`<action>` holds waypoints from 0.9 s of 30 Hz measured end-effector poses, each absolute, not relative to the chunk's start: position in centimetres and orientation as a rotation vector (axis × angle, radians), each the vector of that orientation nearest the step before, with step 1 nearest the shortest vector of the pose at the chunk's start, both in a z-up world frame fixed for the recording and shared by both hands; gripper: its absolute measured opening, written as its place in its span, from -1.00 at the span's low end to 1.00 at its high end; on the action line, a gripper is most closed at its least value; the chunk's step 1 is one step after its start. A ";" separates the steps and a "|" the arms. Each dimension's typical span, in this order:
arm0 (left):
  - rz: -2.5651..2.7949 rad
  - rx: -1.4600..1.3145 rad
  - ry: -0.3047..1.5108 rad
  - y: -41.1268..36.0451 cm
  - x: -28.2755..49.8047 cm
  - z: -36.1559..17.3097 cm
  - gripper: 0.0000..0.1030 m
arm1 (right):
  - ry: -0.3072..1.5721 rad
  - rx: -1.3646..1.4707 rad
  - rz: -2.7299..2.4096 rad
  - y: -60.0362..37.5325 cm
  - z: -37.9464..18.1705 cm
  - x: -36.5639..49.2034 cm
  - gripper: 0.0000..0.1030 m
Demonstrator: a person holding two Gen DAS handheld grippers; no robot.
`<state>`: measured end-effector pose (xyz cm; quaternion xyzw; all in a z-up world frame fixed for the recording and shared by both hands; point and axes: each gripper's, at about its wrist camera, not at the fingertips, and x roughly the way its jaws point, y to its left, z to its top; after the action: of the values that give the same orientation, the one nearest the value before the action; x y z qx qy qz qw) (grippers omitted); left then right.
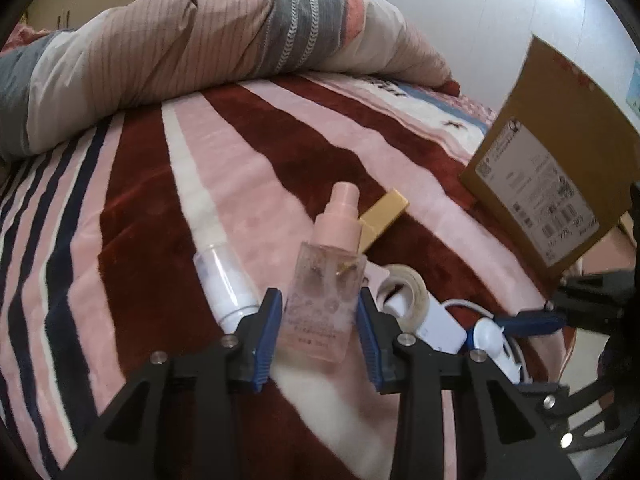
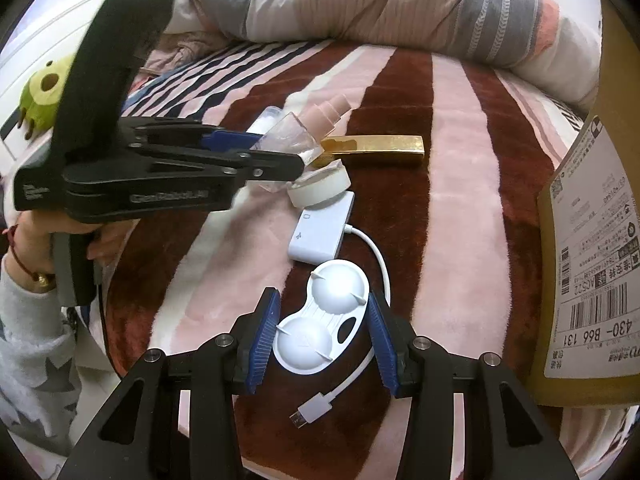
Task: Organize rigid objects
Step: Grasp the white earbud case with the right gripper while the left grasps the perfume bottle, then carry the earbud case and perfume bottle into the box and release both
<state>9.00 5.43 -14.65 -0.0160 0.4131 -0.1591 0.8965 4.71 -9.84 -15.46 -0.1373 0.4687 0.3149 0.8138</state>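
Note:
A clear spray bottle (image 1: 324,300) with a pink top stands between the blue pads of my left gripper (image 1: 319,322); the pads sit close at its sides with small gaps showing. The bottle also shows in the right wrist view (image 2: 296,136). My right gripper (image 2: 323,334) is open around a white two-cup lens case (image 2: 320,320) lying on the striped bed blanket (image 2: 460,208). Nearby lie a white tube bottle (image 1: 224,284), a gold bar-shaped box (image 2: 376,148), a tape roll (image 2: 320,184) and a white adapter with cable (image 2: 320,228).
A cardboard box (image 2: 584,264) with a shipping label stands at the right. A rolled duvet (image 1: 192,48) lies across the back of the bed. A green plush toy (image 2: 42,92) sits at the far left. The left hand's sleeve (image 2: 36,340) is at the lower left.

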 end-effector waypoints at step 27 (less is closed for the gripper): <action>-0.331 -0.048 0.687 5.3 2.5 -6.7 -0.45 | 0.832 -0.301 0.709 -10.0 -10.4 2.1 -0.46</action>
<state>2.52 5.30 -6.67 -0.0235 0.3352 -0.1615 0.9279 2.12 -10.00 -10.43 -0.1425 0.3940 0.3356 0.8437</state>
